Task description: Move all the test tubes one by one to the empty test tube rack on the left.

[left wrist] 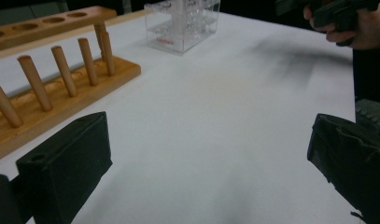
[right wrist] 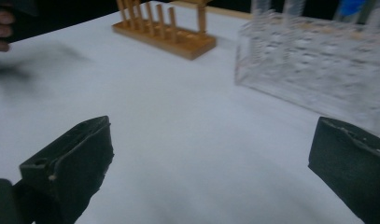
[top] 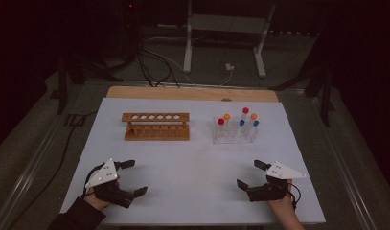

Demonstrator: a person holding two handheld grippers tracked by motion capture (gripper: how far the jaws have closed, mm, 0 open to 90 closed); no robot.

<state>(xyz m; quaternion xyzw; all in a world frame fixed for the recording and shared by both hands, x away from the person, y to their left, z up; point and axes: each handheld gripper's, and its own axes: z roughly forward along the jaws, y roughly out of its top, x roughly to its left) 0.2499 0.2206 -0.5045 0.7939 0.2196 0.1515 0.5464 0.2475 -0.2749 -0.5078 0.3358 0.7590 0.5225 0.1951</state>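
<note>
- Your left gripper [top: 134, 178] rests at the near left of the white table [top: 192, 163], jaws spread wide with nothing between them; its own view confirms bare table surface between the two black pads.
- Your right gripper [top: 249, 174] rests at the near right in the same condition: jaws fully apart, nothing held, well short of either rack.
- Progress, as I judge it: nothing is done yet. The work at hand appears to be moving tubes from the clear rack to the wooden one, and every step of that remains.
- The wooden rack [top: 155, 126] stands past the middle of the table, left of centre. Its top bar shows six round holes, all vacant; the left gripper view shows upright pegs on the base, also bare.
- The clear plastic rack [top: 234, 130] stands just right of the wooden one, apart from it, level with it in depth. It is upright and transparent, with blurred detail in the right gripper view.
- The test tubes [top: 241, 120] sit upright in the clear rack: capped red, orange and blue, six caps by my count. None is tilted or lifted out; the tube bodies are too faint to judge for contents.
- Behind the table: cables and a white stand on the dark floor.
</note>
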